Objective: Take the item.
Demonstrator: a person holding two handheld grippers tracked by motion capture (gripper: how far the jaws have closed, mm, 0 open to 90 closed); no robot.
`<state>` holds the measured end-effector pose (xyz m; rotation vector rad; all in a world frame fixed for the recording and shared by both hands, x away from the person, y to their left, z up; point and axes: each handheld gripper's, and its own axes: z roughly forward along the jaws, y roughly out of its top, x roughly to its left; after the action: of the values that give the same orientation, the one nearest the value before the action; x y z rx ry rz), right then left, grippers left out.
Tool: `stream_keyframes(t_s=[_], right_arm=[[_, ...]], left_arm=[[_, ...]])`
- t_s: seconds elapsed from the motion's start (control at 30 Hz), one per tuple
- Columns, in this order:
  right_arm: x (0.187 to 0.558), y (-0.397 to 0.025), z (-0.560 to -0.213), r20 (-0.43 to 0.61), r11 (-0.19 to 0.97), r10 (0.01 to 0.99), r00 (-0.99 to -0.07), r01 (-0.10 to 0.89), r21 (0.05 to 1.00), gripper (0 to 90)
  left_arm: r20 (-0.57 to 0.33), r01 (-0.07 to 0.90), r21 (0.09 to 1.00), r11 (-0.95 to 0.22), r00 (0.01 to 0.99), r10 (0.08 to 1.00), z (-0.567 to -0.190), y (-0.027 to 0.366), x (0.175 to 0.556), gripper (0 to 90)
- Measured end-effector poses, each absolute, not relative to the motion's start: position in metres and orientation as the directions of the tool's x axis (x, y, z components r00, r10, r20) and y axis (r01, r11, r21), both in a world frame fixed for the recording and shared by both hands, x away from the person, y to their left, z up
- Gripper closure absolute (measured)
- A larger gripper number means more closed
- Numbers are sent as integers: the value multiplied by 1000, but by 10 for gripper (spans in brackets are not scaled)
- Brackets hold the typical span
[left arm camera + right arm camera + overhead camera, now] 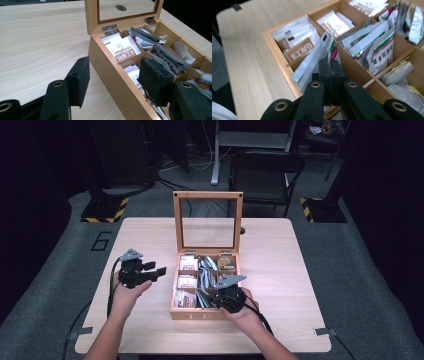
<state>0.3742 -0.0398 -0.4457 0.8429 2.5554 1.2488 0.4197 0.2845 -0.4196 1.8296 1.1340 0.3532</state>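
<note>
- Right gripper (329,75): fingers (325,72) pressed together, pinching a silver-green tea packet (318,58) standing upright in the near middle compartment of the wooden box (176,285).
- Packet's long axis rises away from the fingers.
- Left gripper (113,80): fingers spread, empty, above the tabletop (145,235), just left of the box.

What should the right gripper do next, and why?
Probably lift straight up. The right gripper has its jaws shut on a silver sachet that sits half in the box, in the middle column's near compartment, packed beside others. The left gripper waits open beside the box.
</note>
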Motion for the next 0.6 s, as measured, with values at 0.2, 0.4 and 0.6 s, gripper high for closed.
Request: stream_keyframes(t_s=[0.2,0.4,0.6], right_arm=[[374,-47,-430,115,450,549,-828,409,794,900],[370,-53,-413,122,425,545,-829,399,813,900],[368,-63,-398,120,396,546,-829,382,835,900]], left_arm=[[-209,554,818,-154,536,818,-420,284,420,421],[-209,555,818,-154,535,819,-420,284,420,420],[-233,559,820,-122,521,822,-419,285,421,421]])
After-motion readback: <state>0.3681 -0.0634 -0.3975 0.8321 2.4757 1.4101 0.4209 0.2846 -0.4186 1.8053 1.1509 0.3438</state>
